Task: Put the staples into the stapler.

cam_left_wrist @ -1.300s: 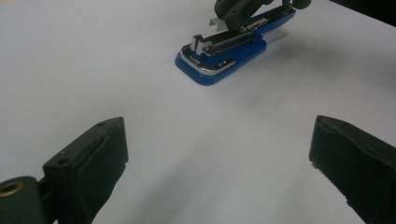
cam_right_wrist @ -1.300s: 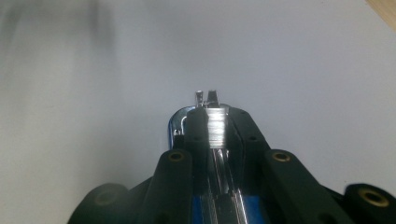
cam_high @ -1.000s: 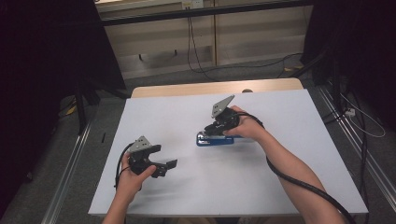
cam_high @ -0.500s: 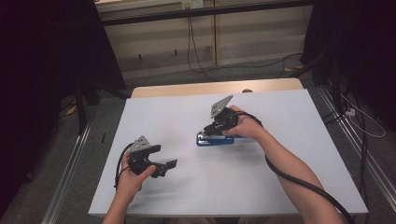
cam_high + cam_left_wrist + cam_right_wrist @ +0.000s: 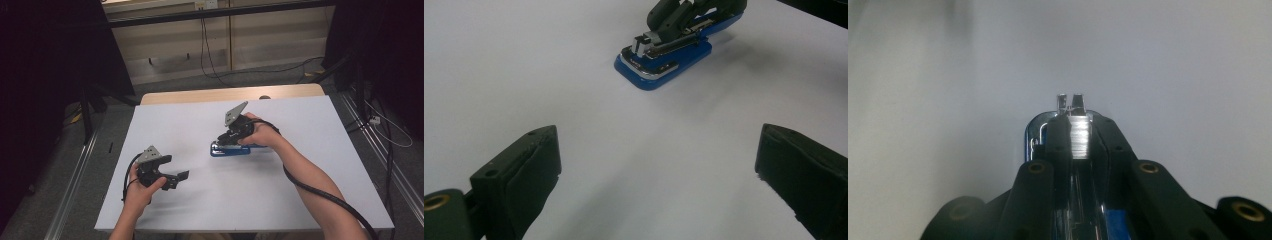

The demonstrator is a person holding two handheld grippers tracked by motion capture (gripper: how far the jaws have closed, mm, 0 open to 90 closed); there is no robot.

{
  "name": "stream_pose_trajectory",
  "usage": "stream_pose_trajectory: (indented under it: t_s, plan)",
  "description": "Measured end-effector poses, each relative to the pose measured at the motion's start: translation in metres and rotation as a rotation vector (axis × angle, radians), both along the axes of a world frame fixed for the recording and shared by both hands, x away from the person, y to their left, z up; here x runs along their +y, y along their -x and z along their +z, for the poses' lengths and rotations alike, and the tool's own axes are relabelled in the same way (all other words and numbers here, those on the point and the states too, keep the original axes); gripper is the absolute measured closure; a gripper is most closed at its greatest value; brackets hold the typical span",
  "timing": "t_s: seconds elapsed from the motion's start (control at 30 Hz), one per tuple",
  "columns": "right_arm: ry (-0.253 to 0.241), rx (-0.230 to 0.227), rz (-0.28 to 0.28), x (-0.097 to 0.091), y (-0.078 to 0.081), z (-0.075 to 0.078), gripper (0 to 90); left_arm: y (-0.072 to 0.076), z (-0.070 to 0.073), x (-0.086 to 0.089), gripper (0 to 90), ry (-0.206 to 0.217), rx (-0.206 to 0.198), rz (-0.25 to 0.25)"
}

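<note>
A blue stapler (image 5: pixel 229 151) lies on the white table (image 5: pixel 300 190), a little right of its middle. My right gripper (image 5: pixel 223 141) comes at it from the right and is shut on its metal upper arm (image 5: pixel 1079 134), one jaw on each side. The blue base (image 5: pixel 1034 135) shows under the jaws. In the left gripper view the stapler (image 5: pixel 659 62) lies ahead with the right gripper (image 5: pixel 684 12) on top of it. My left gripper (image 5: pixel 175 168) rests low at the front left, open, with only bare table between its jaws (image 5: pixel 659 145).
The wooden edge of the table (image 5: pixel 200 95) runs along the far side. Cables (image 5: pixel 215 55) hang over the floor behind it, and metal rails (image 5: pixel 75 175) flank the table. A black cable (image 5: pixel 320 192) trails from the right gripper along the forearm.
</note>
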State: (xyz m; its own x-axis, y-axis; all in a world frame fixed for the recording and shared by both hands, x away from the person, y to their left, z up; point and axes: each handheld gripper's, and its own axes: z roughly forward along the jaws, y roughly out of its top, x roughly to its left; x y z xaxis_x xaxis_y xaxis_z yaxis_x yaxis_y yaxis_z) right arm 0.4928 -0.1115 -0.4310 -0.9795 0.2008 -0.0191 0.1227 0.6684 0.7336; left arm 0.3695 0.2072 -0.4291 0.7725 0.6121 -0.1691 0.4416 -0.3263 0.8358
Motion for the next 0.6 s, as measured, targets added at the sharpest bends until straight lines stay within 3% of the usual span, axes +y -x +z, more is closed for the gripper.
stream_pose_trajectory:
  t_s: [0.6]
  plan:
    - [-0.007,0.033,0.011,0.0035,-0.0047,-0.0001,79.5,-0.0004,-0.0004,0.0005,4.6,-0.002,0.001,0.001]
